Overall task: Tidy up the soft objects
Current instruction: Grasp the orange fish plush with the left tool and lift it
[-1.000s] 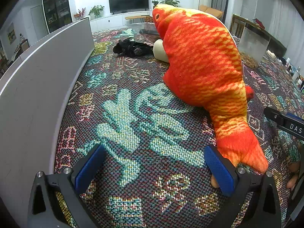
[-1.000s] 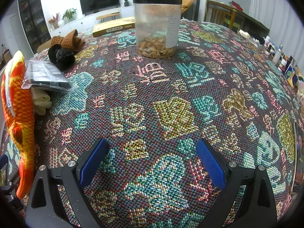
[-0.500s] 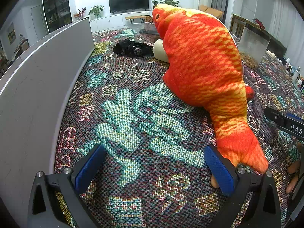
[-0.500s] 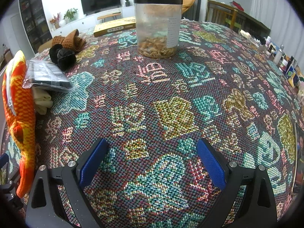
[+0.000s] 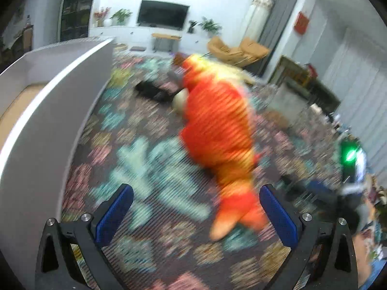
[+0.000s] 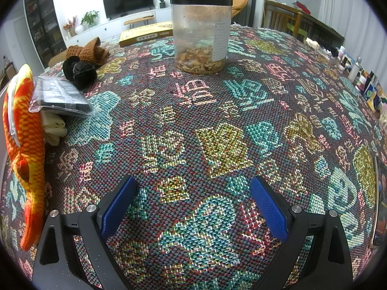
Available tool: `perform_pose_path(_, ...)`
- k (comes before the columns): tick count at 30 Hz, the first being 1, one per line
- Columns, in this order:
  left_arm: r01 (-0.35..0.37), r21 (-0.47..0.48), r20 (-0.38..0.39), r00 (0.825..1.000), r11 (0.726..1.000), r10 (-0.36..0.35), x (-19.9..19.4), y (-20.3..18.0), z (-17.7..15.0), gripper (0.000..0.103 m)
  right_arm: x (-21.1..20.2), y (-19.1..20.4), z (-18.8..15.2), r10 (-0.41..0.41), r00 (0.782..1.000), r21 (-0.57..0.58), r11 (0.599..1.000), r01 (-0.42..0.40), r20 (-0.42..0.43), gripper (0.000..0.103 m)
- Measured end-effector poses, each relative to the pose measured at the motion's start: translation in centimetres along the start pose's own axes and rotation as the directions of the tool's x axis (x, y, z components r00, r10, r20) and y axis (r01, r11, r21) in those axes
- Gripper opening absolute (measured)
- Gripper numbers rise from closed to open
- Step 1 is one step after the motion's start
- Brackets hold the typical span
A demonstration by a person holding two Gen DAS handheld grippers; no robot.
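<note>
A big orange plush fish (image 5: 217, 130) lies on the patterned tablecloth (image 5: 150, 169), its tail pointing toward my left gripper (image 5: 196, 207). That gripper is open with nothing between its blue pads (image 5: 113, 215), and the tail sits just inside the right pad; the left wrist view is motion-blurred. In the right wrist view the same fish (image 6: 23, 142) runs along the left edge. My right gripper (image 6: 193, 205) is open over bare cloth. A black soft bundle (image 6: 78, 70), brown knitted pieces (image 6: 89, 52) and a cream cloth (image 6: 54, 126) lie at the back left.
A grey box wall (image 5: 48, 111) stands along the left. A clear jar with a black lid (image 6: 202, 33), a yellow flat box (image 6: 145, 32) and a bagged dark item (image 6: 60, 100) sit on the table. Small bottles (image 6: 355, 70) line the right edge.
The left gripper has lifted and swung, blurring its view; the fish now looks farther and smaller and the box's inside shows. The right gripper has barely moved.
</note>
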State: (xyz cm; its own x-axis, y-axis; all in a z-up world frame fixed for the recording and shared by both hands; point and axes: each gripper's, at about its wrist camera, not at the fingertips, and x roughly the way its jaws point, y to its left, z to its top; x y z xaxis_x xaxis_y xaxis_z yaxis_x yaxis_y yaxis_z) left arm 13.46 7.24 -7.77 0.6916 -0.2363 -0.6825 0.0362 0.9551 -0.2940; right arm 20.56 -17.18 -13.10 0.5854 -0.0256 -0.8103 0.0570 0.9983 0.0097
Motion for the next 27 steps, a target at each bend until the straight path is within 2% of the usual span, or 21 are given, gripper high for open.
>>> perform_pose_path(3,0.004,0.082,-0.005,1.0,0.997,-0.004,1.7,-3.0,2.3,0.103,0.0,0.1,0.0,-0.001,1.0,0.0,1.0,0.001,0.0,0.097)
perform_pose_path(5,-0.059,0.185,-0.04,0.997,0.981,0.067,4.6,-5.3,3.7,0.103,0.0,0.1,0.0,-0.001,1.0,-0.001,1.0,0.001,0.0,0.097)
perform_pose_path(7,-0.152,0.24,-0.051,0.984,0.959,0.169,7.0,-6.4,4.2,0.103,0.0,0.0,0.0,0.0,1.0,0.0,1.0,0.0,0.0,0.097)
perform_pose_path(8,-0.168,0.243,-0.051,0.981,0.955,0.186,7.7,-6.4,4.3,0.099,0.0,0.0,0.0,0.0,1.0,0.0,1.0,0.0,0.0,0.097)
perform_pose_path(9,-0.158,0.226,-0.044,0.984,0.961,0.172,7.9,-6.2,4.5,0.09,0.0,0.0,0.0,0.0,1.0,-0.003,1.0,0.0,0.0,0.097)
perform_pose_path(10,-0.144,0.199,-0.04,0.987,0.969,0.155,7.7,-5.7,4.6,0.059,-0.1,0.1,-0.1,0.0,1.0,-0.004,1.0,0.0,0.0,0.097)
perform_pose_path(11,-0.145,0.166,-0.051,0.987,0.975,0.155,7.4,-4.8,4.7,0.045,-0.1,0.1,-0.1,0.001,1.0,-0.004,1.0,-0.001,0.0,0.097)
perform_pose_path(13,-0.126,0.121,-0.063,0.989,0.985,0.135,6.1,-3.5,4.8,0.039,-0.1,0.1,-0.1,0.0,1.0,-0.004,1.0,0.0,0.0,0.097)
perform_pose_path(15,-0.126,0.096,-0.087,0.987,0.987,0.134,3.5,-2.3,4.8,0.038,-0.1,0.0,-0.1,0.0,1.0,-0.003,1.0,0.0,0.0,0.097)
perform_pose_path(17,-0.09,0.07,-0.107,0.99,0.993,0.098,0.9,-1.1,4.2,0.038,-0.1,0.0,-0.1,0.0,1.0,-0.004,1.0,0.0,0.0,0.097)
perform_pose_path(20,0.029,0.058,-0.134,0.991,0.998,-0.021,-2.6,-0.8,3.3,0.039,-0.1,0.0,0.0,0.0,1.0,-0.004,1.0,0.0,0.0,0.097)
perform_pose_path(22,0.116,0.058,-0.154,0.982,0.992,-0.106,-2.8,-1.1,2.3,0.04,-0.1,0.0,0.0,0.0,1.0,-0.004,1.0,0.0,0.0,0.097)
perform_pose_path(23,0.148,0.063,-0.172,0.976,0.987,-0.135,-2.1,-1.1,1.7,0.044,-0.1,0.0,0.0,0.0,1.0,-0.003,1.0,0.0,0.0,0.097)
perform_pose_path(24,0.142,0.076,-0.185,0.975,0.987,-0.126,-1.5,-1.2,1.3,0.047,-0.1,0.0,0.0,0.0,1.0,-0.003,1.0,0.0,0.0,0.097)
perform_pose_path(27,0.005,0.118,-0.207,0.978,0.993,0.019,1.6,-0.2,0.6,0.06,-0.1,0.0,0.0,0.006,1.0,-0.011,1.0,-0.006,0.0,0.097)
